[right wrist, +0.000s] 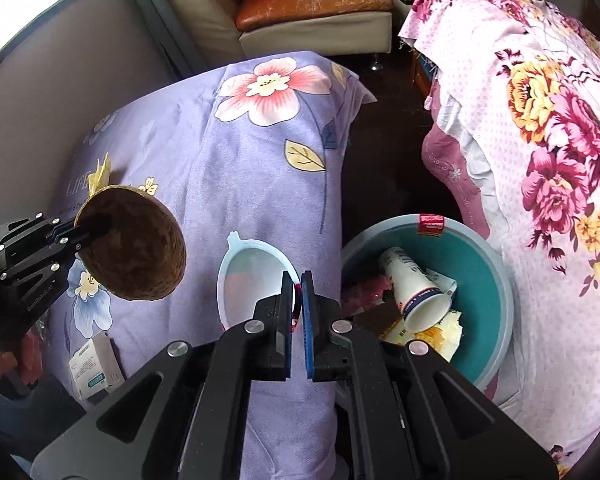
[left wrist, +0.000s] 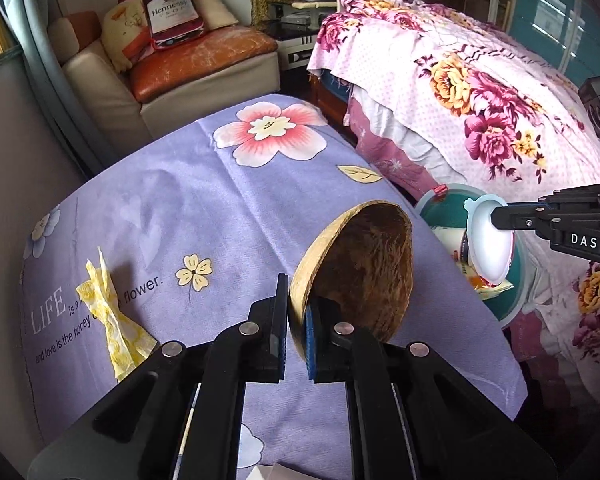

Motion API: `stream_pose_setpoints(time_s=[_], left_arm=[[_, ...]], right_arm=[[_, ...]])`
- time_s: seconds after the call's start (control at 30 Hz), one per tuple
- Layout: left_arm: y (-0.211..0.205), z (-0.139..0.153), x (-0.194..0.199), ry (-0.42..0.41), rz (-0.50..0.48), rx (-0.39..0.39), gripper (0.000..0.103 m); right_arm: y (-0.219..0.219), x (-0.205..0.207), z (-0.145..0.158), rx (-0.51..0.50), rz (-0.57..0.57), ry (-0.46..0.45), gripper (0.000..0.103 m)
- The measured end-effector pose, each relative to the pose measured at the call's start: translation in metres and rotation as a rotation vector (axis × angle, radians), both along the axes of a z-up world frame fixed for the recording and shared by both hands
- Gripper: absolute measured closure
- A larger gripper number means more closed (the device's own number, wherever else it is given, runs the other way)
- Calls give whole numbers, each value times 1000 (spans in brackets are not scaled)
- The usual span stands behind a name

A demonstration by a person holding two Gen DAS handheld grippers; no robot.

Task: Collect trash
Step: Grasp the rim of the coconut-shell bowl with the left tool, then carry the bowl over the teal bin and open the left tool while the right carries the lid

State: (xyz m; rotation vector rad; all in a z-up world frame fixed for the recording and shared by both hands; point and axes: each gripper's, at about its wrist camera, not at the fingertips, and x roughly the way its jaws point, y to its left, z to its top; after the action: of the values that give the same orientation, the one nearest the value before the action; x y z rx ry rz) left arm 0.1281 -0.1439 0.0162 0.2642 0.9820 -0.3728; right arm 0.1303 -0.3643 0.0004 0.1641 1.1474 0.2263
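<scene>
My left gripper (left wrist: 297, 312) is shut on the rim of a brown coconut shell half (left wrist: 364, 268), which hangs above the purple flowered cloth (left wrist: 204, 208). That shell (right wrist: 136, 248) and left gripper (right wrist: 85, 229) also show at the left of the right wrist view. My right gripper (right wrist: 297, 296) is shut on the edge of a pale blue plastic lid (right wrist: 252, 280), held just left of the teal bin (right wrist: 496, 292). In the left wrist view the lid (left wrist: 492, 240) hangs over the bin (left wrist: 516, 304). A crumpled yellow wrapper (left wrist: 112, 312) lies on the cloth at left.
The bin holds a white paper cup (right wrist: 416, 284) and other scraps. A small medicine box (right wrist: 92, 368) lies on the cloth near the front left. A bed with a pink floral cover (right wrist: 540, 152) stands right of the bin. A sofa (left wrist: 188, 68) sits at the back.
</scene>
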Motion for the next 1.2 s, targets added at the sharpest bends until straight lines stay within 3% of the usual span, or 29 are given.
stream_pose_setpoints(time_s=[0.37, 0.73, 1.2], left_arm=[[-92, 1, -3, 32, -126, -30, 96], [-182, -54, -19, 129, -264, 33, 96], [-227, -111, -18, 225, -321, 91, 95]], right_arm=[[-80, -32, 5, -21, -130, -22, 99], [-134, -42, -7, -9, -188, -6, 99], [-151, -37, -30, -6, -203, 42, 99]])
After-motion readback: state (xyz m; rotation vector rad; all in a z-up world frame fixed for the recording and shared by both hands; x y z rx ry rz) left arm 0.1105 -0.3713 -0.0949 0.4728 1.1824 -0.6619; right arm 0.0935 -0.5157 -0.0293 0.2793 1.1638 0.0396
